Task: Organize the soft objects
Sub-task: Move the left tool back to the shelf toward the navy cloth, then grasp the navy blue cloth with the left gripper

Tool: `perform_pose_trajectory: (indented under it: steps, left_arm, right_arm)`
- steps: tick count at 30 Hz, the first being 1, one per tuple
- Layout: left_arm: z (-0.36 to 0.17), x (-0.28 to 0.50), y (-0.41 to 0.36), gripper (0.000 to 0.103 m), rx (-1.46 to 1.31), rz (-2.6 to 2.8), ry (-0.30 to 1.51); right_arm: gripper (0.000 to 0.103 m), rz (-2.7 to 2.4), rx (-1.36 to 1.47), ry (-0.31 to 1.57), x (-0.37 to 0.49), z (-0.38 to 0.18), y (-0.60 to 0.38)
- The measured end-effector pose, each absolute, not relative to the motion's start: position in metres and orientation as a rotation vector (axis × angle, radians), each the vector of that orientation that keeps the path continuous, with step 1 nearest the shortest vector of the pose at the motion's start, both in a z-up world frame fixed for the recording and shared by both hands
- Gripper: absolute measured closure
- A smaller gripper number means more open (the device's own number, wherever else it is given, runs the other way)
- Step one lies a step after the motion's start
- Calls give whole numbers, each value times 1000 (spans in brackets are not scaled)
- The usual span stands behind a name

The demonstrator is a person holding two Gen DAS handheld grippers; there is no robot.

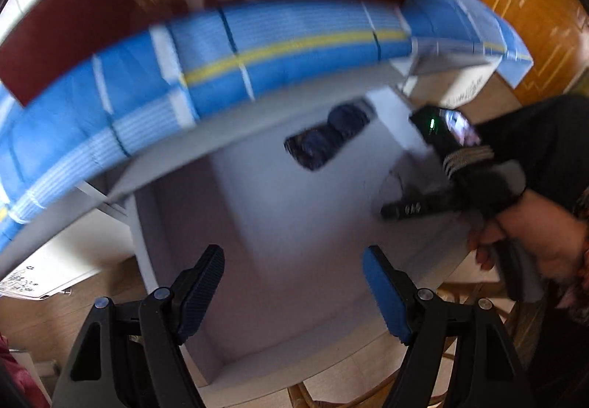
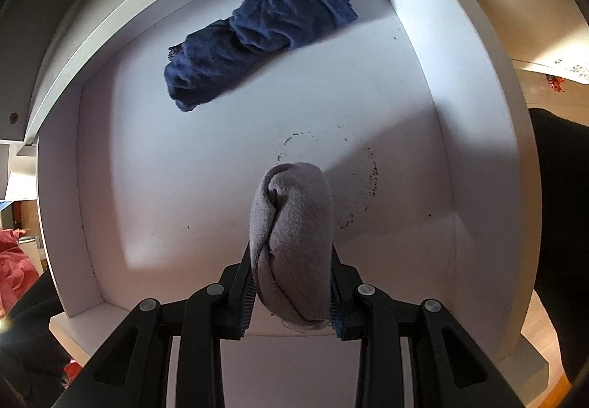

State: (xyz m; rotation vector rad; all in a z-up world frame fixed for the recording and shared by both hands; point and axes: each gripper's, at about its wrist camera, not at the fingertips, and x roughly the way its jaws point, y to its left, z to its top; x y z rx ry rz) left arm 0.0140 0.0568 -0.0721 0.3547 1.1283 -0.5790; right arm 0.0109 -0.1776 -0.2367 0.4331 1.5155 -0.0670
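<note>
**Grey sock poised over the drawer**

The right gripper [image 2: 291, 283] has its fingers pinching a rolled grey sock [image 2: 292, 242], long axis running straight out from them, hanging above the white drawer [image 2: 475, 150]. The dark blue cloth [image 2: 257, 40] lies ahead, well apart, near the back wall. The left gripper [image 1: 294, 290] is spread and empty, so the right hand is nearer. No legible writing

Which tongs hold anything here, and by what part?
Right tongs pinch the rolled grey sock by its lower end, over the white drawer. Left tongs hold nothing.
</note>
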Motion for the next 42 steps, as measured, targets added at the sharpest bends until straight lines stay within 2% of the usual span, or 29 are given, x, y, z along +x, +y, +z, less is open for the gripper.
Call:
perform_pose_trajectory:
  steps: [13, 24, 39, 41, 42]
  left_arm:
    - [-128, 32, 27, 25, 464, -576, 1210]
    - [-180, 63, -21, 25, 657, -602, 1178]
    - [-224, 114, -101, 25, 812, -652, 1109]
    - [-227, 125, -109, 32, 776, -658, 1126]
    - [-228, 132, -111, 42, 741, -664, 1149]
  right_arm:
    - [71, -92, 417, 1527, 17, -238, -168]
    - [71, -136, 399, 1545, 20, -236, -156]
    - [71, -157, 447, 1561, 32, -230, -146]
    - [71, -157, 453, 1561, 33, -230, -144]
    - [71, -156, 460, 1563, 33, -229, -144]
